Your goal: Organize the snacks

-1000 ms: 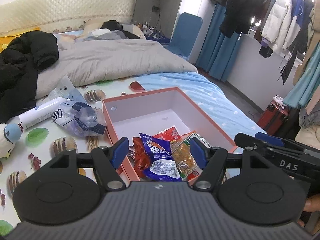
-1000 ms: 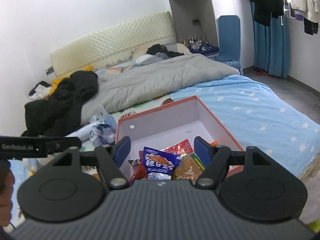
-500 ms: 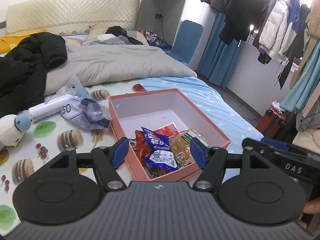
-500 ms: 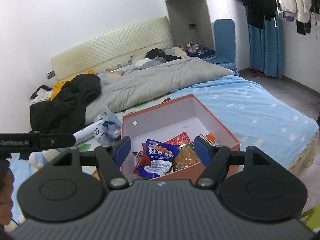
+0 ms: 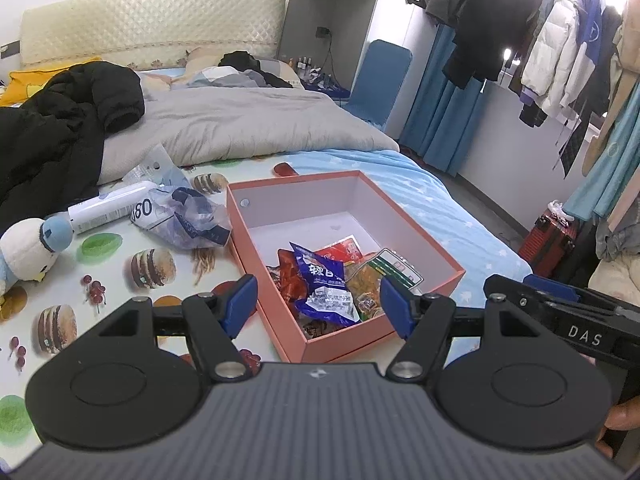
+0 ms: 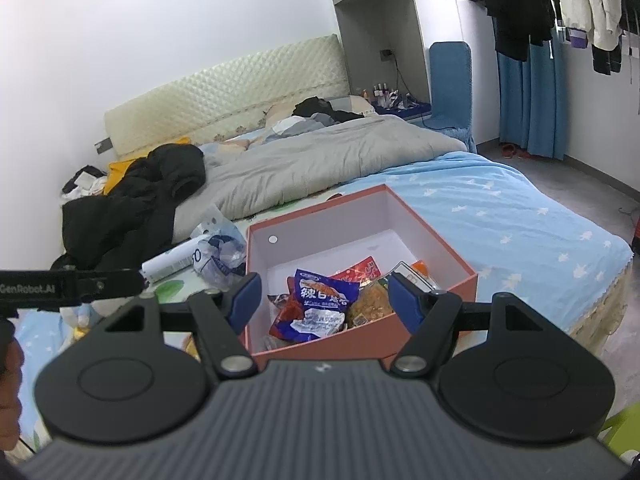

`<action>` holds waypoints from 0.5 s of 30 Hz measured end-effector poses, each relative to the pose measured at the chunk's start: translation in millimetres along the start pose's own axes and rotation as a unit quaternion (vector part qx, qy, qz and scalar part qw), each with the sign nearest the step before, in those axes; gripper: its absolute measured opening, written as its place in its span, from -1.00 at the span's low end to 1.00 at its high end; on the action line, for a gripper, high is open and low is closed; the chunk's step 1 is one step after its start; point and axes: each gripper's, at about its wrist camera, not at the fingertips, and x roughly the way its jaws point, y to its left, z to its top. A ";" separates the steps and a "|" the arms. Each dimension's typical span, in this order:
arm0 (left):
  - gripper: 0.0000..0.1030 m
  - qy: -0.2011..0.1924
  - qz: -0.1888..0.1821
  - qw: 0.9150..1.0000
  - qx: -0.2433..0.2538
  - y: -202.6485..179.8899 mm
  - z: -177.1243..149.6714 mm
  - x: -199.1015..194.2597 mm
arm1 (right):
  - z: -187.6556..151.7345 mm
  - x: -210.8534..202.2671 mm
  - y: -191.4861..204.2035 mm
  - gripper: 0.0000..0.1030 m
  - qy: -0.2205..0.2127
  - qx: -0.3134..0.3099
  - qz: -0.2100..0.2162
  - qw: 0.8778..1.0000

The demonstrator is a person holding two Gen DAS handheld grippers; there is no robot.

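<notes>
An open orange box (image 5: 400, 322) (image 6: 436, 240) with a white inside lies on the bed near its foot edge. Several snack packets are heaped in its near corner, a blue packet (image 5: 326, 284) (image 6: 320, 304) on top, red and yellow ones beside it. My left gripper (image 5: 318, 300) hovers open in front of the box, nothing between its blue pads. My right gripper (image 6: 323, 298) is likewise open and empty, held back from the box's near wall. Each gripper's black body shows at the side of the other's view.
A crumpled clear bag (image 5: 184, 218) and a white tube (image 5: 108, 208) lie left of the box. A plush toy (image 5: 26, 250) sits at the far left. A black jacket (image 5: 52, 132) and grey duvet (image 5: 248, 124) cover the bed's head. A red suitcase (image 5: 548, 240) stands on the floor.
Both grippers have drawn back from the box, so the whole box and more of the bed show. Both stay open and empty.
</notes>
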 end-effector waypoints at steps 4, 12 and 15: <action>0.41 -0.003 0.002 1.000 0.000 -0.4 -0.3 -0.3 | -2.2 -2.2 2.4 0.39 0.000 -0.004 0.003 1.000; 0.41 -0.011 0.002 1.000 0.001 -0.4 1.8 -4.9 | -1.2 -4.8 5.0 0.39 -0.006 -0.006 0.002 1.000; 0.41 -0.013 0.002 1.000 0.001 -1.2 0.6 -6.8 | -1.3 -6.1 5.2 0.39 -0.007 -0.008 0.003 1.000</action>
